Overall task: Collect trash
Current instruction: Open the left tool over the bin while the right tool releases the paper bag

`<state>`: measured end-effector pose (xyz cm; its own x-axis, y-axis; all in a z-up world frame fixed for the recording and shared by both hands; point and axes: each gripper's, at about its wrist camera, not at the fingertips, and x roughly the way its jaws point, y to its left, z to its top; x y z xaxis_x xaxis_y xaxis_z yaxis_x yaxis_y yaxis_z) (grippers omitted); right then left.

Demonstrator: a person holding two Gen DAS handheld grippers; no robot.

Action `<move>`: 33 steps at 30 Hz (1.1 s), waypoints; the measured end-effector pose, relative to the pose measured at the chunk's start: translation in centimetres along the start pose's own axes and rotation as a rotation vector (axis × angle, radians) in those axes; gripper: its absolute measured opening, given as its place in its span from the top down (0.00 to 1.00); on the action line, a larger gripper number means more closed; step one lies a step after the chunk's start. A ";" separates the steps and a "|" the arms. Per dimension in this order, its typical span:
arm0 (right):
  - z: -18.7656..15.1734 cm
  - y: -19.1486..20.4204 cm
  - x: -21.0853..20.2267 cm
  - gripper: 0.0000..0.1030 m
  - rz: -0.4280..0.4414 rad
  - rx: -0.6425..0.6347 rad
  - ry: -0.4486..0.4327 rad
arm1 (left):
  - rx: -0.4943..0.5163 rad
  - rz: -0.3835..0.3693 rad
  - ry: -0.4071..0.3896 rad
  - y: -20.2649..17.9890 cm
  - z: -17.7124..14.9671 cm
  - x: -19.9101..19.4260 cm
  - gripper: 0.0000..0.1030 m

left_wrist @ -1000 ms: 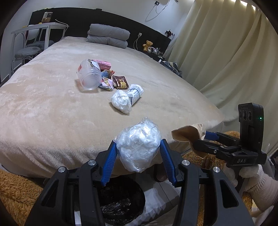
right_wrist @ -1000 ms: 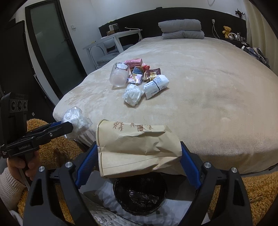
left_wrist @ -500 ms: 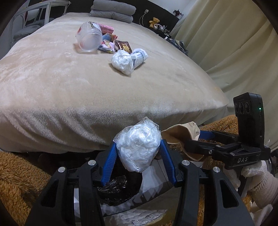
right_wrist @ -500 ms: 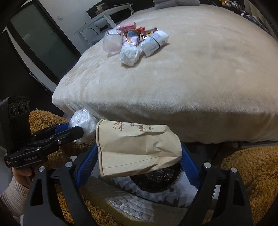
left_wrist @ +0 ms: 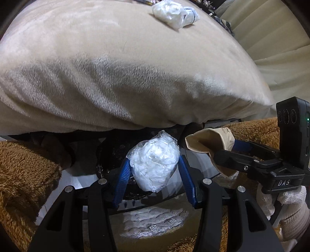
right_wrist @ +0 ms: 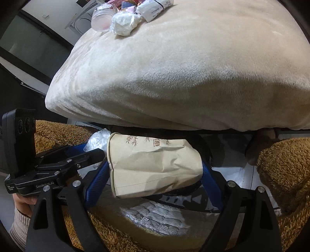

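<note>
**Two pieces of trash held low over the bin**

A crumpled clear plastic bag [left_wrist: 154,164] is clamped between the blue pads of the left gripper [left_wrist: 153,170], whose fingers are drawn in narrowly on it; a creased brown paper bag [right_wrist: 155,164] is pinched lengthwise by the right gripper [right_wrist: 154,172], whose fingers are set wide across it; both bundles are held side by side, just above a bin lined with black plastic [left_wrist: 114,155], which is partly hidden behind them; a patterned mat [right_wrist: 155,219] is seen on the floor below, with brown fleece [left_wrist: 23,174] on either side. Beyond, the beige bed [right_wrist: 174,77] is seen overhanging the bin; on it, well apart from the grippers, a second plastic bundle [right_wrist: 125,24], a clear cup [right_wrist: 101,18] and a white wrapped packet [right_wrist: 155,7] are left lying.
</note>
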<state>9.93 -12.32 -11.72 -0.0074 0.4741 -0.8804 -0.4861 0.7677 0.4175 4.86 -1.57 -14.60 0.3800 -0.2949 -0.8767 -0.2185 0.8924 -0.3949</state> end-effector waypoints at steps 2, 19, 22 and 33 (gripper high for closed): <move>0.3 -0.8 0.8 0.15 0.007 0.048 0.033 | -0.019 0.004 0.037 0.4 0.1 1.0 0.52; 0.7 -3.6 5.6 0.15 -0.008 0.191 0.193 | -0.079 0.074 0.234 0.8 0.0 6.1 0.52; 0.7 -3.6 6.3 0.15 -0.007 0.202 0.214 | -0.078 0.092 0.247 1.1 0.1 6.4 0.52; 0.9 -3.5 7.1 0.13 -0.013 0.210 0.225 | -0.083 0.141 0.273 1.4 0.3 6.9 0.39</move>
<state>12.32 -11.25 -19.20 -0.2075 0.3742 -0.9038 -0.2960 0.8566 0.4226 7.42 -2.31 -21.15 0.0884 -0.2613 -0.9612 -0.3286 0.9033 -0.2757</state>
